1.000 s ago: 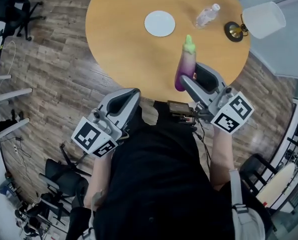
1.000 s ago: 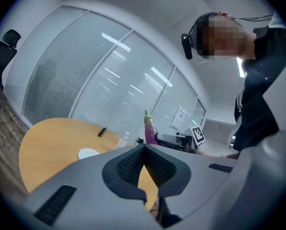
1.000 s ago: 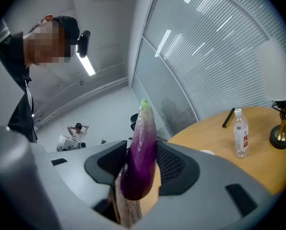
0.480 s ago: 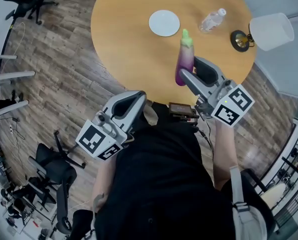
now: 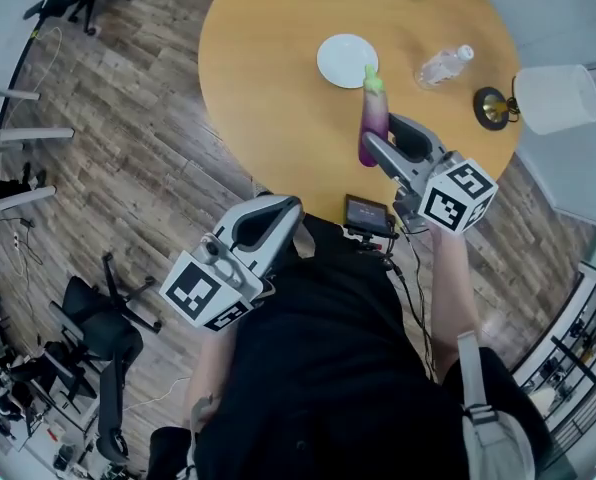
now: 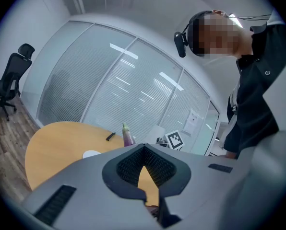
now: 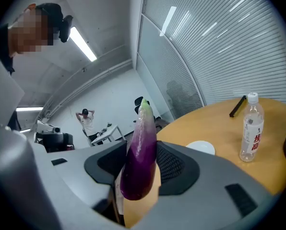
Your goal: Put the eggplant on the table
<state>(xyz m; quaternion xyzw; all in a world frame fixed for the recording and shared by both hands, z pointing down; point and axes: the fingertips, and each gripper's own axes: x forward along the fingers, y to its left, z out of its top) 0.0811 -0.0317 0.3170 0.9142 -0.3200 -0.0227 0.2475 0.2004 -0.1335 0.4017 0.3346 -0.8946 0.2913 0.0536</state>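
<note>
Eggplant (image 7: 141,152) in right tool (image 5: 386,136); bottle (image 7: 251,128) print seemingly red

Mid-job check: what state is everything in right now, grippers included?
Eggplant: held over table, green end up.
Right gripper: shut on eggplant.
Left gripper: shut, empty.
Plate: empty, on table.
Water bottle: upright, capped.
Lamp: standing; on or off unclear.

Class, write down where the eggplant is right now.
Head view, right of centre: the eggplant is clamped in the right gripper over the round table, just short of the white plate.
</note>
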